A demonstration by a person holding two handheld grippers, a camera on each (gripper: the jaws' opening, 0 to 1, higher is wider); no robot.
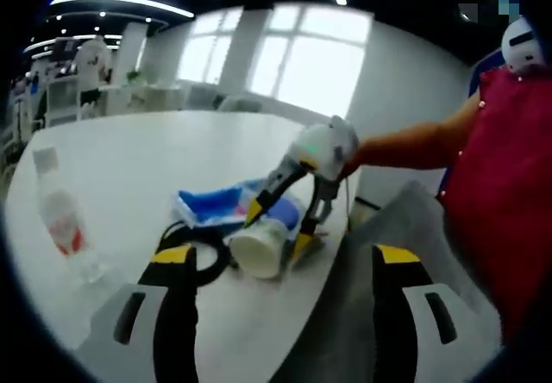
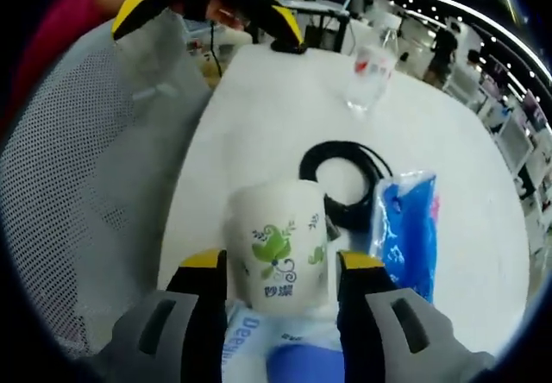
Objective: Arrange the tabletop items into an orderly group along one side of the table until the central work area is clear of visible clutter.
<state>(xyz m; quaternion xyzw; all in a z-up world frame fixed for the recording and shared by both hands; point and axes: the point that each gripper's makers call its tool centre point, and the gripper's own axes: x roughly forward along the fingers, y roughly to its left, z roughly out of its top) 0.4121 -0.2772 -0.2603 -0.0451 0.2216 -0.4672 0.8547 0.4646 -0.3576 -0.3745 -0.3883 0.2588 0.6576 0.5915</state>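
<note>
The right gripper (image 1: 285, 223) reaches in over the table's near edge from the person's bare forearm (image 1: 414, 146), its yellow-tipped fingers (image 2: 204, 271) spread either side of something, looks like touching it. The left gripper (image 1: 285, 266) hangs back near that same edge with its fingers wide apart, nothing in them.

I see a smooth matt white table (image 2: 457, 185), a paper cup (image 2: 278, 247), a clear plastic bottle (image 1: 62, 219), a glossy blue plastic pack (image 2: 404, 228).
</note>
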